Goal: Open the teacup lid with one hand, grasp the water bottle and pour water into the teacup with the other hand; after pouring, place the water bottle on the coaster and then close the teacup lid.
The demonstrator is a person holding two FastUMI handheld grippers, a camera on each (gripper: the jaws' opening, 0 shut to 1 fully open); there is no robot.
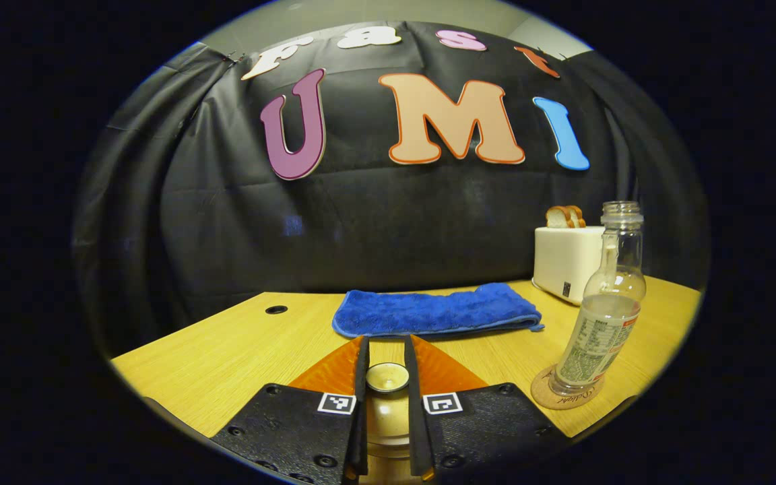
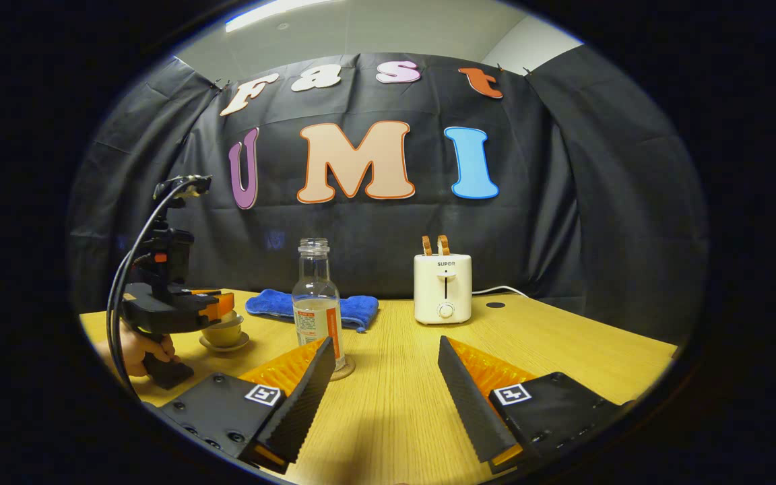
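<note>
Your left gripper (image 1: 388, 377) is holding its jaws nearly closed around the knob of the teacup lid (image 1: 387, 376), both fingers pressing against its sides. In the right gripper view that same gripper (image 2: 216, 306) is sitting over the teacup (image 2: 223, 331), which is standing on its saucer (image 2: 225, 345) near the left edge of the table (image 2: 563, 350); your hand (image 2: 133, 353) is gripping the handle beneath it. Whether the lid is seated on the cup or raised a little, the pictures are not telling.

Your right gripper (image 2: 381, 377) is hovering low over the table with its jaws spread wide and holding nothing. The water bottle (image 2: 316, 303) is standing upright and uncapped on the coaster (image 1: 566, 391), just ahead of the right gripper's left finger and apart from it, with water filling its lower part.

Behind the bottle a folded blue towel (image 1: 435, 311) is lying flat, and a white toaster (image 2: 442, 288) with bread in its slots is standing toward the back, well clear of both grippers. Bare tabletop is stretching ahead of the right gripper's jaws and out to the right edge.
</note>
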